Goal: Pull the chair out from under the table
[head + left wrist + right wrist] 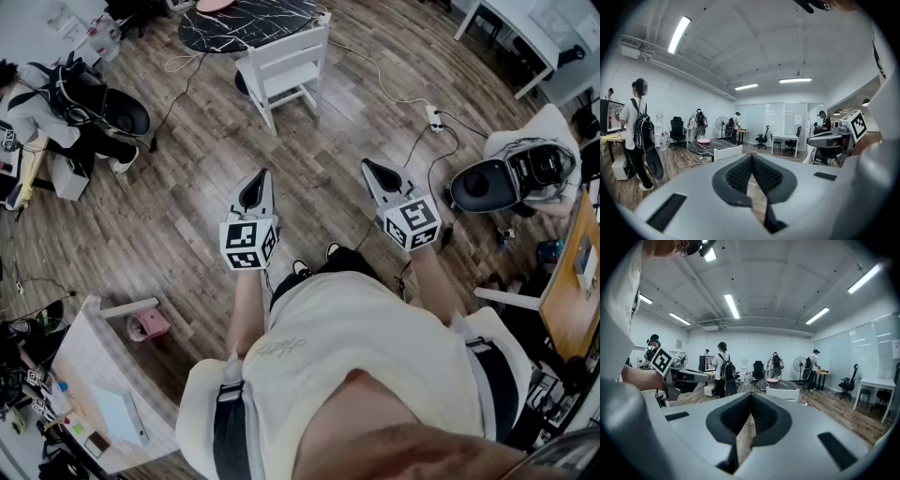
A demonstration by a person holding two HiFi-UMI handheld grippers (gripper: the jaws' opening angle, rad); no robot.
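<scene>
A white slatted chair [286, 73] stands tucked against a round black marble-topped table [246, 21] at the top of the head view, well ahead of me. The same chair [727, 153] and table [712, 146] show small and far in the left gripper view, and the chair [783, 393] sits right of centre in the right gripper view. My left gripper [260, 181] and right gripper [370, 169] are held side by side over the wood floor, both shut and empty, pointing toward the chair and far short of it.
A person with a backpack [80, 103] stands at the left. A power strip [433, 116] and cables lie on the floor to the right, near a seated person [525, 169]. White desks [511, 28] stand at top right, a low shelf [103, 375] at bottom left.
</scene>
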